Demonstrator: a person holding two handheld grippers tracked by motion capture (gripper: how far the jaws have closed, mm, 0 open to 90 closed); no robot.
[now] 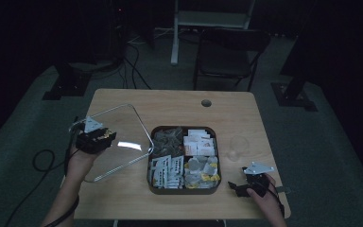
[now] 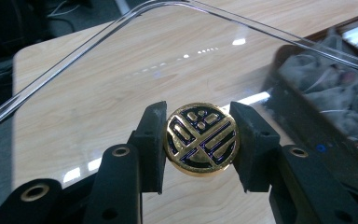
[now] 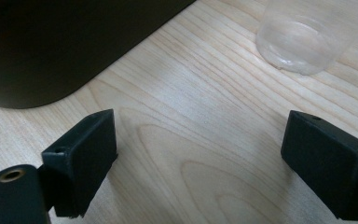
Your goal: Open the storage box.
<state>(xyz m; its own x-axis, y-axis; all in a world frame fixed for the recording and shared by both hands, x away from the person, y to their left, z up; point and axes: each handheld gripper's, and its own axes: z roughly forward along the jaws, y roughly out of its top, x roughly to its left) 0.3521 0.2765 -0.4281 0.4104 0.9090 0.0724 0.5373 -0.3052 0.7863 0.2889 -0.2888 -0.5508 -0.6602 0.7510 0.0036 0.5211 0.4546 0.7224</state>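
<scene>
left gripper (image 2: 200, 140) clamped on lid knob (image 2: 201, 138)

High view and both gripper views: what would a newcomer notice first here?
The clear lid, lifted off and held tilted over the table's left side by the left tool, which is clamped on its gold knob. Next comes the open box of tea bags and packets at the centre. The right tool rests open near a clear cup.

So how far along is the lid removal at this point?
Done: the clear lid is off the tea box, tilted beside its left edge. In hand: the left gripper is shut on the lid's gold knob. Left: setting the lid down. The right gripper rests open near the clear cup.
</scene>
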